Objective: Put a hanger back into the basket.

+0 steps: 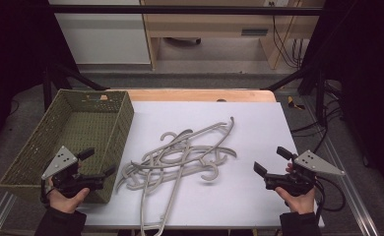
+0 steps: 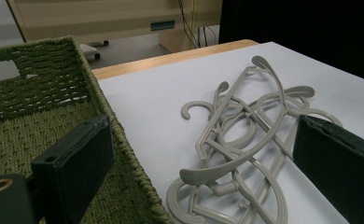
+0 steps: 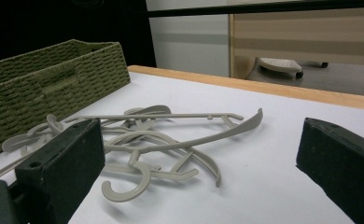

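I've got a tangled pile of grey plastic hangers (image 1: 180, 157) lying flat in the middle of the white tabletop (image 1: 259, 123), hooks and arms crossed over each other every which way. One long hanger runs off toward the near edge. Just left of the pile sits a green woven basket (image 1: 123, 118), upright.

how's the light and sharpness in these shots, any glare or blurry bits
High view: even light on the white table, dark surroundings, faint shadows under the hangers, no glare. Left gripper view: the near black jaws look soft, while the basket weave is sharp. Right gripper view: hangers crisp with faint shadows, background slightly soft.
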{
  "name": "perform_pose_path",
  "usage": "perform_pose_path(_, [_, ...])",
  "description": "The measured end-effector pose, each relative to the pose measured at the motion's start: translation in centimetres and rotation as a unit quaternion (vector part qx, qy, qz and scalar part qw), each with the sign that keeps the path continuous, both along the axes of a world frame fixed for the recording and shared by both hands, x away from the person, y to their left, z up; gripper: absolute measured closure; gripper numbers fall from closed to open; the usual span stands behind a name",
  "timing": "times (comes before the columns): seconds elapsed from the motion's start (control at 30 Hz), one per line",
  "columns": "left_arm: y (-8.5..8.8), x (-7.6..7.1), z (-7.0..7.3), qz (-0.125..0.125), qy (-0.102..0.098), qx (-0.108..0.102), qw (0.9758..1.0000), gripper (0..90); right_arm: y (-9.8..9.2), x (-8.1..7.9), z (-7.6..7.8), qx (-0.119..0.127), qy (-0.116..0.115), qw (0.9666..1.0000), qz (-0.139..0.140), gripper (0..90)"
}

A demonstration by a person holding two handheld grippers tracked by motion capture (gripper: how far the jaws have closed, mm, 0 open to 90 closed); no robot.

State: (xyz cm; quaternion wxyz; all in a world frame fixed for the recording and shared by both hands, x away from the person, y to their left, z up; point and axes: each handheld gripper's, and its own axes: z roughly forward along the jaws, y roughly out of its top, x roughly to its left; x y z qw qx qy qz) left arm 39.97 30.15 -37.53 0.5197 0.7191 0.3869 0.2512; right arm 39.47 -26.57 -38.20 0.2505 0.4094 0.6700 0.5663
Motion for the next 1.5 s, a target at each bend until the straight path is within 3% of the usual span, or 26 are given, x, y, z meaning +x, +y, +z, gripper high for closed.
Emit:
perform_pose_path(0.2, [-0.5,-0.1,0.4,-0.005,-0.004,0.002,1.0000,5.3,-0.2,0.1,-0.1,-0.005,0.005,1.0000,-0.004,1.4])
perform_pose_path(0.53, [-2.3,-0.1,1.1,-0.031,0.000,0.025,0.9992,5.2,0.4,0.3,-0.3,-0.014,0.014,0.9998,0.005,1.3])
perform_pose_path(0.87, [-5.0,0.7,0.6,-0.057,0.020,0.053,0.9967,5.3,1.1,0.3,-0.1,-0.025,0.014,0.9995,0.013,1.1])
perform_pose_path(1.2, [-8.1,1.3,0.3,-0.092,0.038,0.090,0.9909,6.3,1.4,0.4,-0.1,-0.027,0.018,0.9992,0.022,0.8])
perform_pose_path(1.33, [-9.2,1.9,0.2,-0.109,0.049,0.104,0.9874,7.1,1.4,0.4,-0.2,-0.029,0.019,0.9991,0.022,0.8])
perform_pose_path(1.37, [-9.7,2.4,0.2,-0.119,0.058,0.108,0.9852,7.4,1.4,0.4,-0.2,-0.029,0.019,0.9991,0.022,0.8])
perform_pose_path(1.4, [-9.7,2.4,0.2,-0.119,0.058,0.108,0.9852,7.6,1.5,0.4,-0.2,-0.029,0.020,0.9992,0.022,0.8])
perform_pose_path(1.5, [-10.8,3.1,0.0,-0.131,0.068,0.124,0.9813,8.3,1.5,0.5,-0.2,-0.028,0.021,0.9991,0.023,0.8])
